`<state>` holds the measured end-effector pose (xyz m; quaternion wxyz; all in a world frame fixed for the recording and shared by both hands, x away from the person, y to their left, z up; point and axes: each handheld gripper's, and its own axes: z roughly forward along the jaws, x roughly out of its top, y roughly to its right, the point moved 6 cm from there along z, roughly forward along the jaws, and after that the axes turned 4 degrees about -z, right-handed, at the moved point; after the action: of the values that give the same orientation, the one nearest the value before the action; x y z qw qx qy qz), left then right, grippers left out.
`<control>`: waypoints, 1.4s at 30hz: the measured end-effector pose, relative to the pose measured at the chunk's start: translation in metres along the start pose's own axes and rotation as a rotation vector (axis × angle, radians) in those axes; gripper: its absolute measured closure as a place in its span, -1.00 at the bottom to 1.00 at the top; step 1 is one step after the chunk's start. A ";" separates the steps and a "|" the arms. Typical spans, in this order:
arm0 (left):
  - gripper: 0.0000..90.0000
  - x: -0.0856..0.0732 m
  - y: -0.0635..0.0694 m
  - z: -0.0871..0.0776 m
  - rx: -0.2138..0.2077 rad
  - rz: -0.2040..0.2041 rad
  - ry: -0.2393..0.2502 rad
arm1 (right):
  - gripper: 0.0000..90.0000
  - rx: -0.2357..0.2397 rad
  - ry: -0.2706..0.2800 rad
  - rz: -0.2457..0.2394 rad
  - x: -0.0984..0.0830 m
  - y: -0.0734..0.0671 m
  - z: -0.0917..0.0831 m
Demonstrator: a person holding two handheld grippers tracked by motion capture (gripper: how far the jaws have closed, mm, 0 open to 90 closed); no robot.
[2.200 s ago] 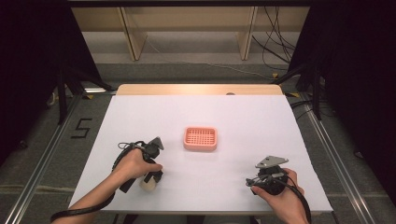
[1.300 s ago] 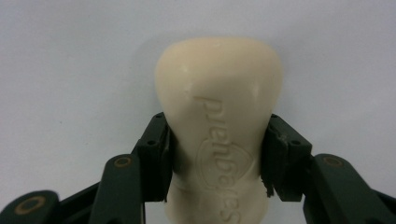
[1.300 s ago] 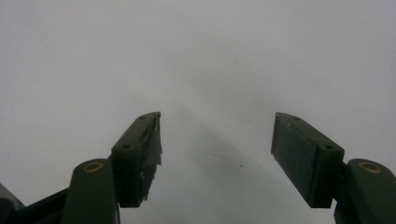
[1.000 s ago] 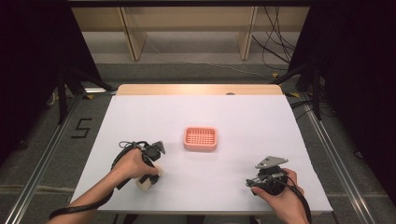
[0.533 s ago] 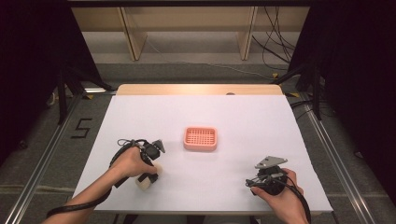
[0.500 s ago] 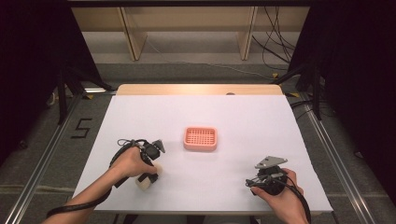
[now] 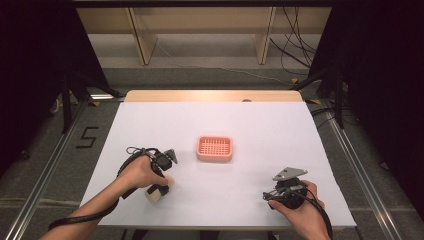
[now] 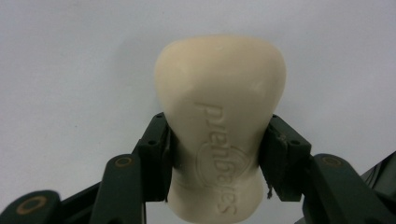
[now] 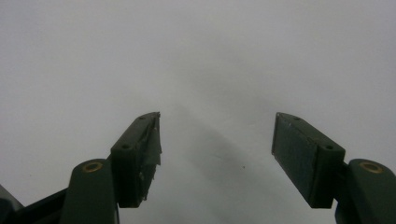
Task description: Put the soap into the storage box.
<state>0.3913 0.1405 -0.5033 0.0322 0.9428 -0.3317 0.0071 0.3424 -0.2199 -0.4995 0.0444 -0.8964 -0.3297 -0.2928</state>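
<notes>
Moved since earlier: left claw point(image 7: 161, 184) and its hand point(image 7: 137, 171) have drifted a little toward the person's left and nearer the front edge, the cream bar going with them; right claw and pink tray lie as they did.
Surface point(image 7: 250, 125): white sheet over a pale wooden top, whose bare strip shows along the far edge.
Floor point(image 7: 45, 145): grey, with a dark "5" marked to the left of the surface and metal rails along both sides.
Shelving point(image 7: 200, 30): pale wooden uprights beyond the far edge, cables trailing on the floor near them.
Pink tray point(image 7: 214, 148): low, rectangular, slotted bottom, near the middle of the surface, apart from both claws.
Right hand point(image 7: 300, 212): at the front right corner, a grey three-cornered plate on top of its tool.
Right claw point(image 9: 215, 158): jaws wide apart, with bare white surface between them.
Left claw, close up: both jaws pressed against the narrow waist of the soap bar point(image 8: 222, 126).
Soap bar: cream, rounded, raised lettering on its face; in the high view it sits at front left, just beside the left hand, well apart from the tray.
</notes>
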 end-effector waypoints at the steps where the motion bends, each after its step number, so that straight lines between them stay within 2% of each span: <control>1: 0.09 0.000 0.000 -0.001 -0.001 0.011 -0.004 | -0.26 0.001 0.000 0.000 0.000 0.000 0.000; 6: 0.09 0.002 -0.001 -0.004 0.001 0.027 -0.012 | -0.26 -0.003 0.003 -0.004 0.000 0.001 0.000; 7: 0.09 0.003 -0.001 -0.004 -0.001 0.023 0.012 | -0.26 -0.003 0.003 -0.005 0.000 0.001 0.000; 8: 0.09 0.003 -0.001 -0.004 -0.001 0.023 0.012 | -0.26 -0.003 0.003 -0.005 0.000 0.001 0.000; 9: 0.09 0.006 0.000 -0.007 -0.007 0.019 0.044 | -0.26 -0.005 0.004 -0.004 0.000 0.001 0.000; 13: 0.09 0.010 0.002 -0.012 -0.025 0.015 0.114 | -0.26 -0.003 0.001 -0.001 0.000 0.001 0.000; 14: 0.09 0.010 0.002 -0.012 -0.025 0.015 0.114 | -0.26 -0.003 0.001 -0.001 0.000 0.001 0.000; 15: 0.09 0.012 0.002 -0.014 -0.020 0.043 0.139 | -0.26 -0.004 0.001 -0.006 0.000 0.001 0.000; 16: 0.09 0.012 0.002 -0.014 -0.020 0.043 0.139 | -0.26 -0.004 0.001 -0.006 0.000 0.001 0.000; 17: 0.09 0.013 0.005 -0.014 -0.032 0.012 0.169 | -0.26 -0.002 0.001 -0.004 0.000 0.001 0.000; 18: 0.09 0.014 0.005 -0.015 -0.033 0.016 0.172 | -0.26 -0.003 0.001 -0.005 0.000 0.001 0.000; 19: 0.09 0.015 0.003 -0.016 -0.026 0.043 0.177 | -0.26 -0.003 0.001 -0.005 0.000 0.001 0.000; 25: 0.09 0.017 0.004 -0.017 -0.027 0.042 0.203 | -0.26 -0.003 0.002 -0.004 0.000 0.001 0.000; 26: 0.10 0.018 0.004 -0.018 -0.024 0.043 0.212 | -0.25 -0.001 0.001 0.013 -0.001 0.000 -0.001; 28: 0.10 0.018 0.004 -0.019 -0.022 0.046 0.217 | -0.26 -0.004 0.005 0.000 0.000 0.001 -0.001; 34: 0.10 0.019 0.003 -0.021 -0.028 0.035 0.233 | -0.26 -0.004 0.005 0.001 0.000 0.001 -0.001; 36: 0.10 0.020 0.003 -0.022 -0.032 0.020 0.254 | -0.25 -0.005 0.005 0.000 0.000 0.001 -0.001; 41: 0.10 0.022 0.001 -0.023 -0.024 0.037 0.278 | -0.26 -0.006 0.007 0.002 0.000 0.001 -0.001; 42: 0.10 0.022 0.002 -0.023 -0.028 0.028 0.282 | -0.26 -0.008 0.009 0.004 0.000 0.001 -0.001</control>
<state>0.4074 0.1264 -0.4796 0.0913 0.9272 -0.3372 0.1353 0.3425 -0.2206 -0.4984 0.0427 -0.8959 -0.3266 -0.2981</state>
